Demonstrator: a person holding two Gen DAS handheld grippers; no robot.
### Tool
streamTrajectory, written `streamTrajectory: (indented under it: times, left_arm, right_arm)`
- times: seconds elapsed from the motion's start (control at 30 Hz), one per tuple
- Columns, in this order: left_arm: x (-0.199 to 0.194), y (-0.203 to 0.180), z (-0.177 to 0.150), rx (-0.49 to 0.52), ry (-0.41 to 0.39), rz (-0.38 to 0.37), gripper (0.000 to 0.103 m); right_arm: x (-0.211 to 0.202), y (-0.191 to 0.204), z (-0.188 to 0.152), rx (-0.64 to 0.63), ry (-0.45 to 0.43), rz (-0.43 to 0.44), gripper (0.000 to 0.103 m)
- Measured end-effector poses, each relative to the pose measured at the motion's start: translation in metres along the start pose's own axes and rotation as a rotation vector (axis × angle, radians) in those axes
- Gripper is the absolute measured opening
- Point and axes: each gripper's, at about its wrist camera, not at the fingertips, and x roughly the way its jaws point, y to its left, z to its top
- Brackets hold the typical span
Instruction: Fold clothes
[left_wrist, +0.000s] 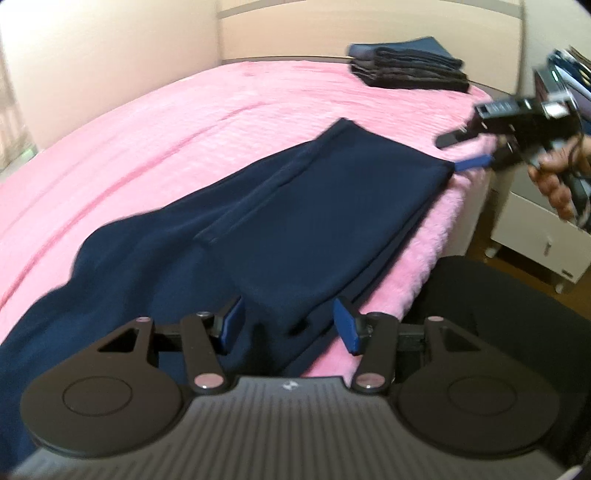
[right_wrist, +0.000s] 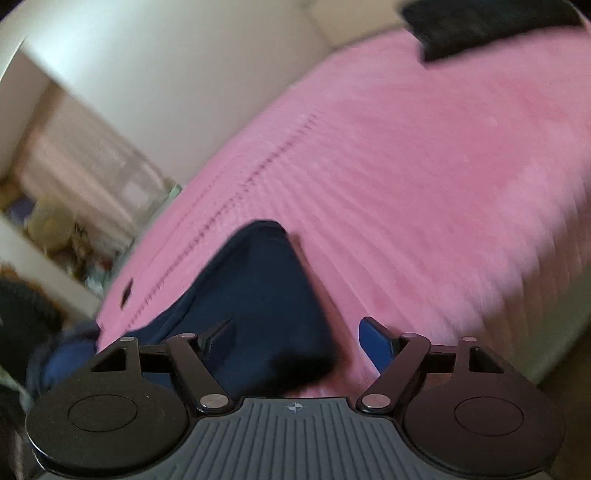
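Note:
A navy garment (left_wrist: 295, 206) lies partly folded on the pink bed cover (left_wrist: 166, 140), running from the near left to the bed's right edge. My left gripper (left_wrist: 290, 325) hovers over its near end. The jaws stand apart, and a folded corner lies between the blue pads (left_wrist: 345, 325) without being pinched. My right gripper (left_wrist: 466, 150), held in a hand (left_wrist: 554, 181), sits at the garment's far corner by the bed's edge with its jaws apart. The blurred right wrist view shows the right gripper (right_wrist: 295, 343) open over that end of the garment (right_wrist: 266, 295).
A stack of folded dark clothes (left_wrist: 406, 70) sits at the far right corner of the bed, seen also as the dark stack (right_wrist: 480, 26). A white wheeled cabinet (left_wrist: 535, 236) stands right of the bed. Dark fabric (left_wrist: 498, 332) fills the near right. Cluttered shelves (right_wrist: 55, 221) stand beyond the bed.

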Motion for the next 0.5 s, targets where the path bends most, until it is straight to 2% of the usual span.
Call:
streamTrajectory:
  times: [0.3,0.33,0.4,0.5]
  left_arm:
    - [-0.021,0.017,-0.021,-0.063,0.016,0.059,0.049]
    - [-0.022,0.017,-0.021,-0.066,0.012,0.059,0.049]
    - [-0.022,0.016,-0.021,-0.068,0.003,0.058,0.05]
    - [-0.021,0.017,-0.022,-0.071,-0.001,0.065,0.05]
  right_arm:
    - [0.033,0.001,-0.014,0.094,-0.012,0.098,0.076]
    - [0.035,0.003,-0.015,0.104,-0.006,0.106,0.073]
    - [0.036,0.004,-0.017,0.118,0.003,0.101,0.043]
    - [0.037,0.005,-0.021,0.151,-0.008,0.072,0.03]
